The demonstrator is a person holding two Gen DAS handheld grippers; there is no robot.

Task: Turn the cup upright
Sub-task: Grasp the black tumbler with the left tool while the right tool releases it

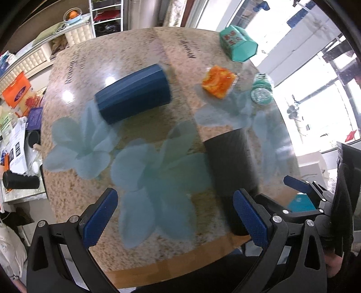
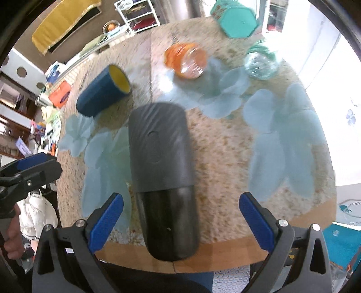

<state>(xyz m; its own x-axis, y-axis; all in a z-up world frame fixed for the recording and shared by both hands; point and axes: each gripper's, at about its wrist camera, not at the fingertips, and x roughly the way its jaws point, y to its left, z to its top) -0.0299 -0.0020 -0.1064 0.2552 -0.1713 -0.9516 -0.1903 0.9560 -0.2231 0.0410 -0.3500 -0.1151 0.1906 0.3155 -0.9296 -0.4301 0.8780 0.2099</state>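
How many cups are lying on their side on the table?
2. The blue cup lies on its side at the far left, its yellow inside showing. The black cup lies near the table's front edge, ahead of the right tongs. Others may be hidden.

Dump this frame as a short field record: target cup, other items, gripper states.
target: blue cup, on its side, yellow inside, untouched
near edge: black bottle, lying down
far side: orange jar, clear glass, teal box
surface: round table, floral print
left gripper: open, empty
right gripper: open, over black bottle
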